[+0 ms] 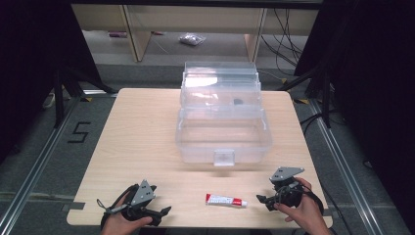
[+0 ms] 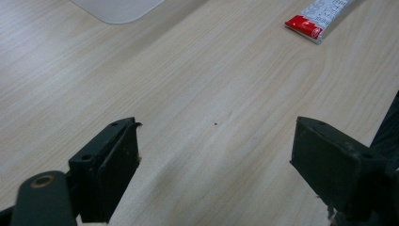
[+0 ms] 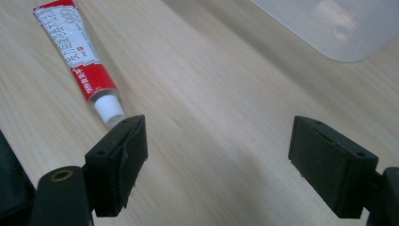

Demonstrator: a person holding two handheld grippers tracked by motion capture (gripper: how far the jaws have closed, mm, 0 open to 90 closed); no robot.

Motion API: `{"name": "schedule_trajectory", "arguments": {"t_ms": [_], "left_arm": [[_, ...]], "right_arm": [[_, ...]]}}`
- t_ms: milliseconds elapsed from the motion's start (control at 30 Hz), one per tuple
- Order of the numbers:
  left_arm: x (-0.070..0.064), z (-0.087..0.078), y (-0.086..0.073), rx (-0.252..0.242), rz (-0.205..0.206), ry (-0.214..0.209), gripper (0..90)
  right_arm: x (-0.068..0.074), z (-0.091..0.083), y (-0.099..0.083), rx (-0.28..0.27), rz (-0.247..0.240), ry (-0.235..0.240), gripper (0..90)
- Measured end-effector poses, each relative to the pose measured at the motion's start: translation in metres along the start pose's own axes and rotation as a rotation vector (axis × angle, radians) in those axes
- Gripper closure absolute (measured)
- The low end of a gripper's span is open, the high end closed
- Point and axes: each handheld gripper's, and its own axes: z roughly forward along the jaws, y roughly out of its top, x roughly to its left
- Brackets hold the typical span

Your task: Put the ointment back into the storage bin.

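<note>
A pale wood-grain table [image 1: 142, 127] with rounded corners carries a clear plastic box [image 1: 222, 132], its tiered lid folded back, standing at the middle toward the far edge. A small red-and-white tube [image 1: 226, 200] with a white cap lies flat near the near edge, between the two grippers. The left gripper [image 2: 214, 155] and the right gripper [image 3: 216, 160] rest by the near corners, jaws spread wide and holding nothing.

Both hands come in low at the near edge. The left gripper [image 1: 164, 211] and the right gripper [image 1: 262, 199] point inward toward each other, fingers [image 2: 110, 162] spread wide, holding nothing.
</note>
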Motion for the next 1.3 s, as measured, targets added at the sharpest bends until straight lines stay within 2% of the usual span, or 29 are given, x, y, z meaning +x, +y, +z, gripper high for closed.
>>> {"name": "schedule_trajectory", "arguments": {"t_ms": [33, 100, 133, 200, 233, 267, 300, 400, 433, 467, 500, 533, 567, 633, 700, 733, 800, 867, 967, 1133, 1200, 1233, 1300], "left_arm": [[0.0, 0.0, 0.0, 0.0, 0.004, 0.001, 15.2], [0.0, 0.001, 0.0, -0.006, -0.004, 0.001, 15.2], [0.0, 0.0, 0.0, -0.005, 0.007, 0.001, 15.2], [0.0, 0.0, 0.0, -0.006, 0.006, 0.001, 15.2], [0.0, 0.0, 0.0, -0.007, 0.006, 0.001, 15.2], [0.002, 0.0, 0.0, 0.006, 0.023, 0.011, 15.2], [0.001, 0.0, 0.0, -0.004, 0.008, 0.007, 15.2], [0.0, 0.0, 0.0, -0.012, -0.001, 0.002, 15.1], [0.002, -0.001, 0.0, 0.007, 0.023, 0.01, 15.2], [0.002, -0.001, 0.0, 0.004, 0.019, 0.01, 15.2], [0.0, 0.0, 0.0, -0.012, -0.002, 0.002, 15.2], [0.0, 0.0, 0.0, -0.012, -0.002, 0.002, 15.2], [0.002, -0.001, 0.0, 0.005, 0.021, 0.011, 15.2], [0.0, 0.0, 0.0, -0.012, -0.002, 0.002, 15.2], [0.0, 0.0, 0.0, -0.012, 0.0, 0.003, 15.2], [0.0, 0.0, 0.0, -0.011, 0.002, 0.002, 15.2], [0.0, 0.0, 0.0, -0.01, 0.003, 0.002, 15.2], [0.0, 0.0, 0.0, -0.012, -0.001, 0.003, 15.1], [0.002, -0.001, 0.0, 0.005, 0.021, 0.013, 15.2], [0.001, -0.001, 0.0, -0.003, 0.014, 0.01, 15.2], [0.001, -0.001, 0.0, -0.003, 0.015, 0.01, 15.1], [0.001, -0.001, 0.001, -0.004, 0.015, 0.009, 15.1], [0.001, -0.001, 0.0, -0.002, 0.013, 0.009, 15.2]], "right_arm": [[0.0, 0.001, 0.001, -0.009, -0.018, -0.016, 20.9], [0.001, 0.0, 0.005, 0.006, -0.034, -0.005, 21.1], [0.002, -0.001, 0.006, 0.014, -0.043, 0.001, 21.3], [0.004, -0.002, 0.011, 0.056, -0.065, 0.016, 22.0], [0.006, 0.0, 0.014, 0.064, -0.076, 0.004, 22.1], [0.007, 0.0, 0.016, 0.069, -0.079, 0.01, 22.5], [0.008, -0.001, 0.019, 0.083, -0.092, 0.015, 23.0], [0.011, 0.0, 0.025, 0.098, -0.112, 0.015, 24.0], [0.012, -0.001, 0.027, 0.1, -0.123, 0.031, 24.5], [0.012, -0.001, 0.029, 0.106, -0.138, 0.031, 24.8], [0.013, 0.0, 0.031, 0.111, -0.143, 0.032, 25.0], [0.015, -0.001, 0.033, 0.12, -0.14, 0.049, 25.1], [0.015, -0.002, 0.035, 0.12, -0.162, 0.037, 25.1], [0.017, -0.002, 0.04, 0.121, -0.19, 0.044, 25.7], [0.018, -0.003, 0.041, 0.13, -0.184, 0.051, 25.8], [0.02, -0.003, 0.046, 0.128, -0.226, 0.065, 27.0], [0.022, -0.003, 0.047, 0.139, -0.212, 0.061, 27.0], [0.027, -0.003, 0.053, 0.157, -0.235, 0.084, 28.1], [0.03, -0.002, 0.058, 0.164, -0.27, 0.101, 28.9], [0.037, 0.0, 0.065, 0.192, -0.298, 0.131, 29.6], [0.038, 0.0, 0.066, 0.201, -0.29, 0.131, 30.0], [0.04, 0.002, 0.07, 0.209, -0.318, 0.143, 30.6], [0.043, 0.003, 0.072, 0.228, -0.317, 0.146, 31.3]]}}
